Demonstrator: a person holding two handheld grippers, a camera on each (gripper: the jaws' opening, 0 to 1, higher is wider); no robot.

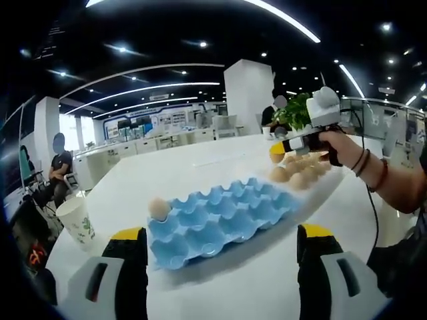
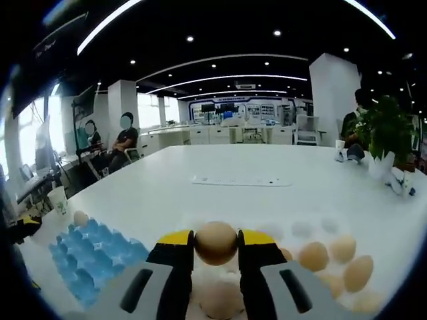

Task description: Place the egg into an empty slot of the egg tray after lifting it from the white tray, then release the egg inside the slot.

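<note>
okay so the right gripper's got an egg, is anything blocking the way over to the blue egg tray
Nothing visible does. The right gripper holds the egg above the white tray; bare tabletop separates it from the blue egg tray. One egg fills a corner slot; other slots look empty.

Egg tray [image 1: 220, 220] blue; egg [image 2: 215, 243] brown; paper cup [image 1: 76, 220] white, green leaf print.

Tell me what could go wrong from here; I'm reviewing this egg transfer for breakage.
1. The right gripper holds an egg only by its sides between the fingers; it could slip and land on the eggs below.
2. The blue egg tray already has an egg at one corner; lowering into that slot would crack both.
</note>
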